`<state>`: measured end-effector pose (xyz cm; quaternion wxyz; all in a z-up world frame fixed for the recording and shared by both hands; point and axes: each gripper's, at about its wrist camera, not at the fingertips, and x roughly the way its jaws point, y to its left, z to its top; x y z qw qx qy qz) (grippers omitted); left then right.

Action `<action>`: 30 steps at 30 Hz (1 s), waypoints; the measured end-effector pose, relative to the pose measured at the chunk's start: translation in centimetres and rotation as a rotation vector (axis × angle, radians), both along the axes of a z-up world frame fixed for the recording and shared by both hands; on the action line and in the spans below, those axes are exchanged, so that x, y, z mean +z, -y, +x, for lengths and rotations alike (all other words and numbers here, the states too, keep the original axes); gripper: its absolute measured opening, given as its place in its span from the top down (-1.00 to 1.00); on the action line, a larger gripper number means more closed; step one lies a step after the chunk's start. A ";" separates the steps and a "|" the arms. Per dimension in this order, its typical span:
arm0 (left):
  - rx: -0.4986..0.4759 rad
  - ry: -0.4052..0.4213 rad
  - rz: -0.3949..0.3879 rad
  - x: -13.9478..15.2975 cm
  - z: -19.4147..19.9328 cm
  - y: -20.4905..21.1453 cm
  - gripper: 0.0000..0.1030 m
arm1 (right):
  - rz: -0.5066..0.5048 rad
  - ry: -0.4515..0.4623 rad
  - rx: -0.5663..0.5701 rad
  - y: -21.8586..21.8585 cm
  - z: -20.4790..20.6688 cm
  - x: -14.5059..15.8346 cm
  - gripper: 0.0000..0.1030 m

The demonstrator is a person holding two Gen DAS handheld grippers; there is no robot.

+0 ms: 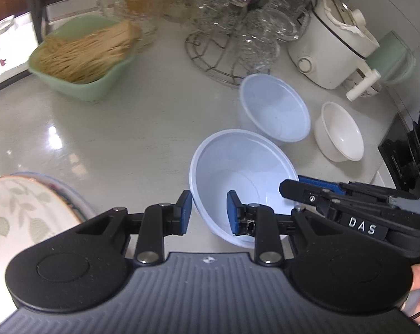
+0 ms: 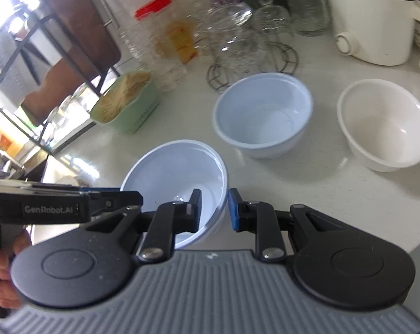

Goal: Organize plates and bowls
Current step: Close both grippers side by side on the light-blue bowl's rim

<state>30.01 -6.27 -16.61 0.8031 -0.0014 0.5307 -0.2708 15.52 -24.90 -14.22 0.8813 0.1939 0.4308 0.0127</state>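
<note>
plate (image 1: 21,208): leaf pattern, lower left edge of the left wrist view, well apart from the jaws.
green dish (image 1: 82,61): far left on the counter (image 1: 143,128), filled with pale noodles.
left gripper (image 1: 208,211): jaws narrowed, pinching the near-left rim of the near bowl (image 1: 237,167), one pad outside the wall, one inside.
near bowl: pale blue, tilted, rim caught on two sides.
right gripper (image 2: 214,207): jaws narrowed, pinching the bowl's right rim, left pad inside, right pad outside.
glass rack (image 1: 237,36): wire stand with upturned glasses, at the back.
second blue bowl (image 2: 262,114): upright on the counter beyond the held one, apart from it.
white bowl (image 2: 385,128): upright, just right of the second blue bowl.
white cooker (image 1: 338,47): far right rear.
</note>
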 end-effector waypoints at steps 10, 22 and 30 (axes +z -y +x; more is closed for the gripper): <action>-0.011 0.036 0.077 -0.9 -0.2 0.0 0.38 | -0.023 -0.034 0.043 -1.4 1.1 -0.7 0.54; 0.022 0.034 0.092 -1.3 -0.2 -0.3 0.28 | -0.024 -0.045 0.059 -1.7 1.1 -0.8 0.51; 0.039 0.067 0.072 0.2 -0.6 -0.8 0.16 | -0.083 0.034 0.022 -1.6 0.0 1.3 0.51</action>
